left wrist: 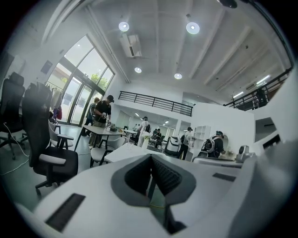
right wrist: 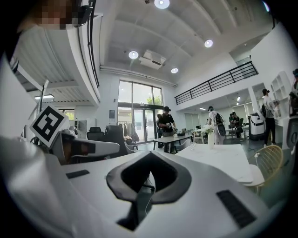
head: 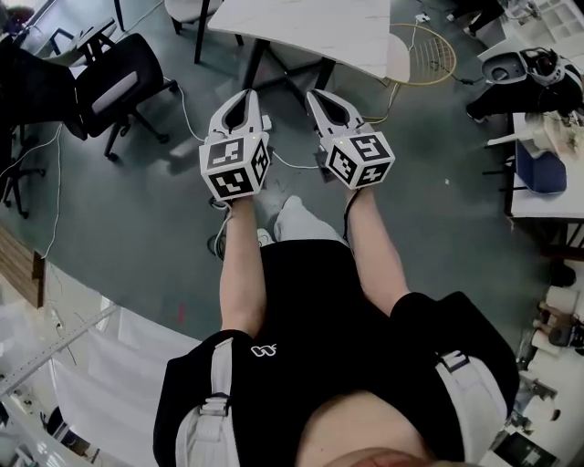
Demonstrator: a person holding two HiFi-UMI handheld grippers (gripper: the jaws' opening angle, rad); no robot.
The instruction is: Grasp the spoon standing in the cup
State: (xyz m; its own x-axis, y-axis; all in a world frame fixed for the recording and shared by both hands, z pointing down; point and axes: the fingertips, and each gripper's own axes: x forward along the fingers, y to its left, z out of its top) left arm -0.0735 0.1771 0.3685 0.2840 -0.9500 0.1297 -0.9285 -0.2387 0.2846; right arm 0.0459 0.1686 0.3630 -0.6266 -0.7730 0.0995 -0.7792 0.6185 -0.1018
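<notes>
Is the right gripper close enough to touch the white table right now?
Probably not yet. The right gripper hangs shut in the air short of the white table, with open floor between them. Nothing blocks the way, so a step forward should do it.

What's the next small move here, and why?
Probably step toward the white table ahead and look for the target. No cup or spoon shows in any view, and both the left tool and right tool are shut and empty.
</notes>
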